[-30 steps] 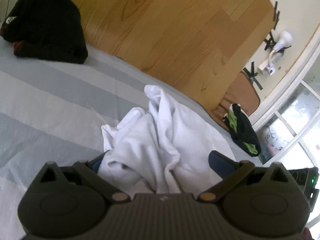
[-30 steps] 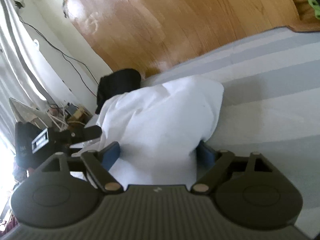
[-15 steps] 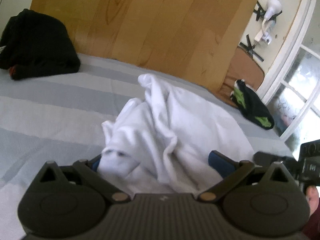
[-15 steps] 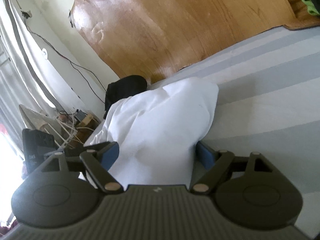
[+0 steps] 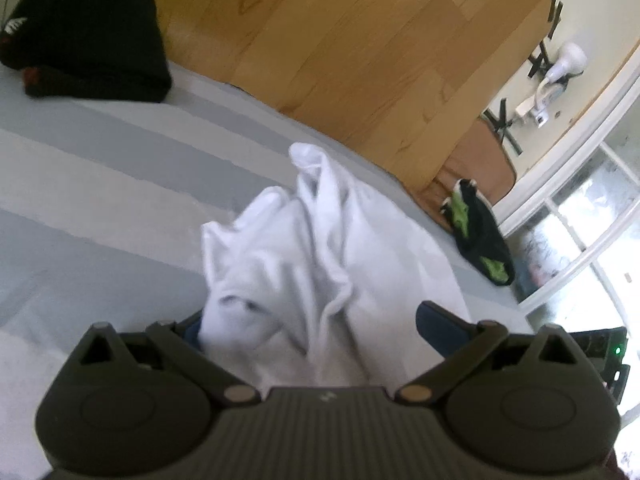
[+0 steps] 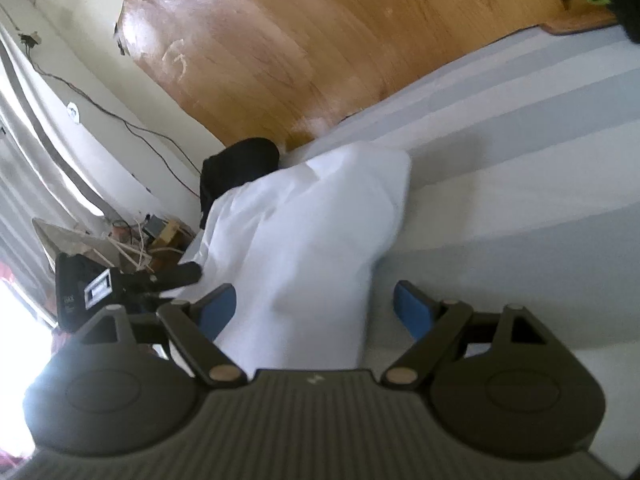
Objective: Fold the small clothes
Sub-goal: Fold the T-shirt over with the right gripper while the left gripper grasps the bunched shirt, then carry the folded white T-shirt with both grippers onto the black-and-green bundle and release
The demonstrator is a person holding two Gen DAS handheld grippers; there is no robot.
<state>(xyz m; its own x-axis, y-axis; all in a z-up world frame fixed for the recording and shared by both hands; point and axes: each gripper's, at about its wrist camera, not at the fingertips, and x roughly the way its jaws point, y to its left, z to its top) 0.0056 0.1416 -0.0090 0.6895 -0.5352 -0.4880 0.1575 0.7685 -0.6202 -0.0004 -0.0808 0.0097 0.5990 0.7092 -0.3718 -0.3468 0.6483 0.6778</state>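
Now the right gripper (image 6: 314,306) has drawn slightly back, its spread fingers flanking rather than pinching the white garment (image 5: 320,272); the left gripper (image 5: 308,326), likewise spread, straddles its bunched end on the striped bed (image 5: 100,168); folding seems barely begun, neither grasp secured.

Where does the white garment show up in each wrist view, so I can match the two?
Left wrist: white garment bunched at lower centre, between the open fingers.
Right wrist: white garment, smoother, centre, between the open fingers.
Shared landmark: black clothing pile against the wooden headboard.
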